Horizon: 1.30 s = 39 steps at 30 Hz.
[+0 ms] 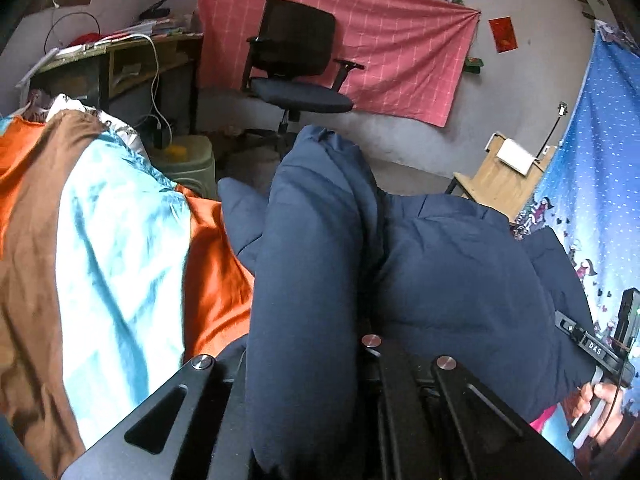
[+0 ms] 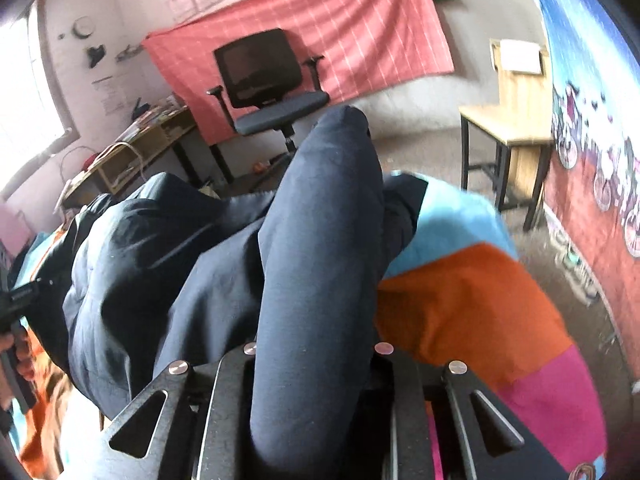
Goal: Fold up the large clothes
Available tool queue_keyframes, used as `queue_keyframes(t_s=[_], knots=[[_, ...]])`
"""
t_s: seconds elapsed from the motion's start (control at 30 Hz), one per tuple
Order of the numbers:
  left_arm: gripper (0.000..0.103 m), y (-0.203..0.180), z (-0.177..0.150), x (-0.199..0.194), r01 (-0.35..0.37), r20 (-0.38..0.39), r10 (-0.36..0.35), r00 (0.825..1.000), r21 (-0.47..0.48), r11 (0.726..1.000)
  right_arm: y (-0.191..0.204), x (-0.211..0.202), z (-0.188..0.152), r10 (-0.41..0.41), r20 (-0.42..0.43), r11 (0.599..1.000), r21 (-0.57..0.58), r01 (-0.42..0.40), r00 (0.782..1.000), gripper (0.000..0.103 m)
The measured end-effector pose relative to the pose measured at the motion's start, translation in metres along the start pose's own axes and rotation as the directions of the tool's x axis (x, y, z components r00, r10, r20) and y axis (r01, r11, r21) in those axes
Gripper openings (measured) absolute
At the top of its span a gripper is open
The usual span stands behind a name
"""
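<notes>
The fold is barely begun, I judge: the navy padded jacket lies in a rumpled heap across the striped bedspread, nothing squared or flattened yet, and I have only taken hold of two bunches of it. Laying it flat and bringing its sides in all seems still to come.

The bedspread is the broadest thing here — smooth, slightly shiny cloth in wide bands of brown, pale blue and orange, with magenta showing on the right side in the right wrist view. On it the jacket is matte, quilted and puffy, its fabric swelling into soft rolls and deep creases.

My left gripper is clamped on a thick, rounded roll of the jacket that rises away from me between the jaws. My right gripper pinches a similar long, sausage-like fold, smooth and taut on top. Both bunches stand up from the heap, near me, with the rest of the jacket sagging between them.

Far off stands a black office chair before a pink checked cloth on the wall.
</notes>
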<state>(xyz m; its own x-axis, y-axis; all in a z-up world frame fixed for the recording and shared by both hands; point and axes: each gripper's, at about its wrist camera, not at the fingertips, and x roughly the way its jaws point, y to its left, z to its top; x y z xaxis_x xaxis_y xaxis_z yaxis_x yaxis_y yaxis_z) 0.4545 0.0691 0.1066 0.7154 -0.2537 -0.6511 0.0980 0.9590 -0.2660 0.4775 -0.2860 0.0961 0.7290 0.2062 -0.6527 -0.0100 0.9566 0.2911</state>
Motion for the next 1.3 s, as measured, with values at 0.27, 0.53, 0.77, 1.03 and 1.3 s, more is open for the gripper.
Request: queue_keyframes(t_s=[0.27, 0.53, 0.77, 1.03, 1.3], knots=[[0.005, -0.016, -0.023, -0.065, 0.032, -0.006, -0.033, 0.999, -0.025, 0.999, 0.022, -0.061, -0.003, 0.033, 0.03, 0.996, -0.087, -0.03, 0.999, 0.019], [0.005, -0.005, -0.08, -0.098, 0.04, -0.036, -0.04, 0.999, -0.02, 0.999, 0.032, -0.105, -0.045, 0.067, -0.014, 0.988, -0.141, -0.068, 0.998, 0.018], [0.009, 0.003, -0.109, -0.072, -0.018, -0.086, 0.014, 0.996, -0.039, 0.999, 0.011, -0.075, -0.084, -0.005, -0.088, 0.995, -0.103, -0.004, 0.996, 0.022], [0.043, 0.014, -0.121, -0.067, -0.1, -0.111, 0.09, 0.99, -0.086, 0.991, -0.016, -0.06, -0.104, -0.061, -0.131, 0.998, -0.032, 0.057, 0.99, 0.057], [0.071, 0.011, -0.122, -0.095, -0.241, 0.025, 0.246, 0.969, -0.124, 0.963, -0.021, -0.073, -0.106, -0.152, -0.07, 0.988, -0.025, 0.151, 0.986, 0.093]])
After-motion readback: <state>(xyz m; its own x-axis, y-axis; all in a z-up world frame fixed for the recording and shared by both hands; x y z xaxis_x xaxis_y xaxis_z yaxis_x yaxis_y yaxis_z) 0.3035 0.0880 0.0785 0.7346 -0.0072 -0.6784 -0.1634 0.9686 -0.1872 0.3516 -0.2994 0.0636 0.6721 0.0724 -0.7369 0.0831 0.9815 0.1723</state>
